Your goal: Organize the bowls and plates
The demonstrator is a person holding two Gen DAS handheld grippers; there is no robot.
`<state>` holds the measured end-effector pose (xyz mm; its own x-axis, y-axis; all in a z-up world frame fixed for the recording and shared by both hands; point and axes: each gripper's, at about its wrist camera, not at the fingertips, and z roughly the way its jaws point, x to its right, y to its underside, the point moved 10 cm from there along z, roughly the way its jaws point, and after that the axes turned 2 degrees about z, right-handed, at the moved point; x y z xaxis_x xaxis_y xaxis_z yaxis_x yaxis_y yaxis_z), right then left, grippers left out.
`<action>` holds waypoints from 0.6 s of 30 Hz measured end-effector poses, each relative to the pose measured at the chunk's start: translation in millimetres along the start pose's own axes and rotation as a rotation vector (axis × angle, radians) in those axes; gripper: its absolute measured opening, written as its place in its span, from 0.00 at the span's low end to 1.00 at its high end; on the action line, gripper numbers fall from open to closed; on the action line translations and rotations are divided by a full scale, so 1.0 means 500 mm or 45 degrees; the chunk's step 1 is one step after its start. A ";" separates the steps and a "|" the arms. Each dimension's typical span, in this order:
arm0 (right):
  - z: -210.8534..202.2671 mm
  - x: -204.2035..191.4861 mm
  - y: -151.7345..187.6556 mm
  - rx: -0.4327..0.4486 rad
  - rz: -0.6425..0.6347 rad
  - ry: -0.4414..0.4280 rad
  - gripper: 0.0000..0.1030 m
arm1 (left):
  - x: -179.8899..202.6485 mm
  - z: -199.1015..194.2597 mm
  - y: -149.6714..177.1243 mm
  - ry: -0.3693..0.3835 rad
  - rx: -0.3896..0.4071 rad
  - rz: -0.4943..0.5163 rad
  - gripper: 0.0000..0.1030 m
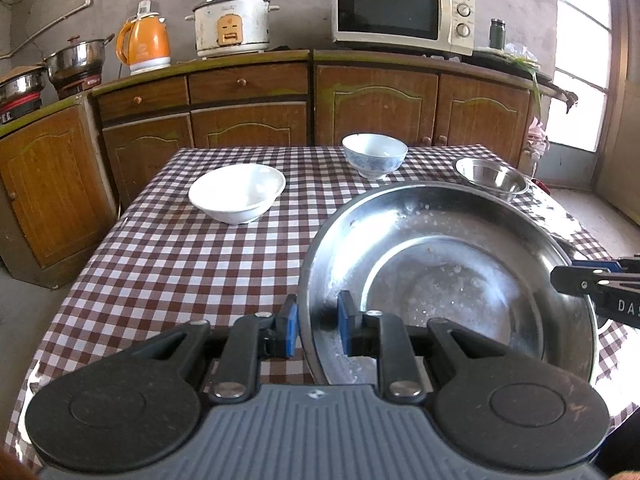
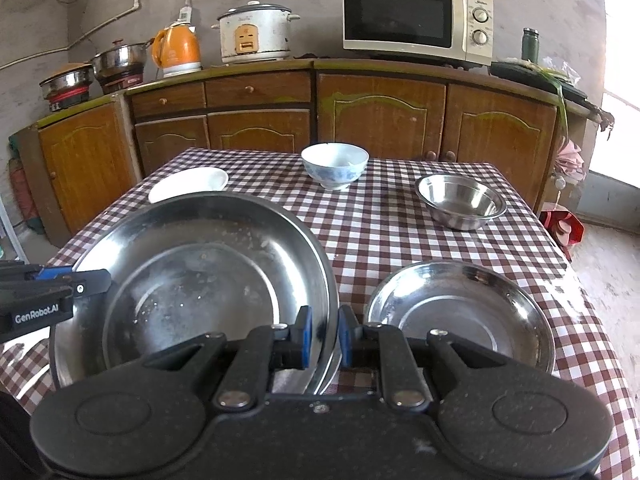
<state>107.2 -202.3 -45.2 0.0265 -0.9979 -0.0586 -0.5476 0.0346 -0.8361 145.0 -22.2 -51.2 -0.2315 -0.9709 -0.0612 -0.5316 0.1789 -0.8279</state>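
A large steel plate [image 1: 448, 280] [image 2: 192, 280] is held between both grippers above the checked tablecloth [image 1: 180, 264]. My left gripper [image 1: 318, 322] is shut on its left rim, and my right gripper [image 2: 325, 336] is shut on its right rim. Each gripper shows in the other's view, the right gripper [image 1: 592, 284] and the left gripper [image 2: 60, 280]. A smaller steel plate [image 2: 460, 312] lies just right of the right gripper. Farther back stand a steel bowl [image 2: 460, 200] [image 1: 492, 178], a blue-patterned bowl [image 2: 335, 165] [image 1: 374, 154] and a white bowl [image 1: 238, 192] [image 2: 188, 184], the last partly hidden in the right wrist view.
Wooden cabinets [image 1: 248, 120] run behind the table, carrying a microwave [image 1: 404, 10], a rice cooker [image 1: 232, 24], an orange kettle [image 1: 144, 44] and steel pots [image 1: 76, 60]. Bare floor lies to the table's right [image 2: 612, 264] and left.
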 end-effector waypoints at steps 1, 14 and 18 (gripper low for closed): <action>0.002 0.003 -0.001 0.000 0.001 0.002 0.19 | 0.002 0.003 -0.002 0.001 0.001 0.002 0.22; 0.043 0.020 -0.009 -0.022 0.006 0.021 0.19 | 0.012 0.038 -0.019 -0.004 -0.005 0.012 0.22; 0.062 0.021 -0.005 -0.041 0.009 0.018 0.19 | 0.009 0.052 -0.011 -0.005 -0.023 0.007 0.22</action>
<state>134.7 -211.2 -60.3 0.0108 -0.9983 -0.0570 -0.5745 0.0404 -0.8175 168.2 -31.5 -61.4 -0.2310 -0.9706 -0.0677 -0.5450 0.1867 -0.8174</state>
